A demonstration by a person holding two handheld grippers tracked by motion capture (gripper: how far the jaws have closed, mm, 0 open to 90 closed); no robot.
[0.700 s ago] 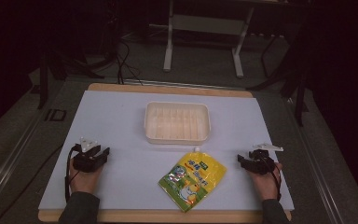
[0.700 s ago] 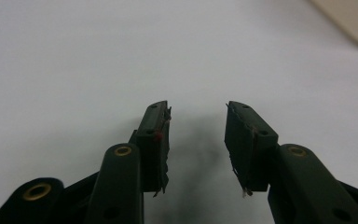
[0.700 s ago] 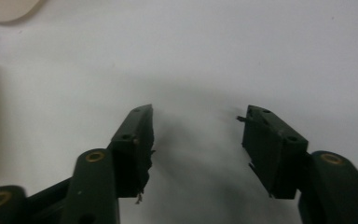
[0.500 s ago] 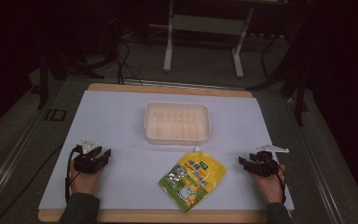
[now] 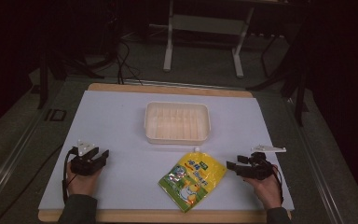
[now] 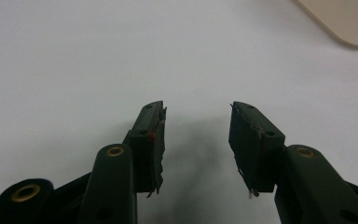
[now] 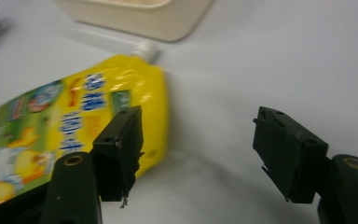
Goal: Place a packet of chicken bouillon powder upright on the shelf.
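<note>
A white rectangular sheet (image 5: 121, 126) is covering a pale wooden tabletop (image 5: 168, 88). Grey carpeted floor (image 5: 205, 65) is stretching behind, where a light metal stand with two legs (image 5: 203, 28) is standing and black cables (image 5: 121, 60) are trailing through dim, darkening surroundings.

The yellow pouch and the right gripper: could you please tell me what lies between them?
Nothing: in the high view, bare white table separates the yellow pouch from the right gripper.
</note>
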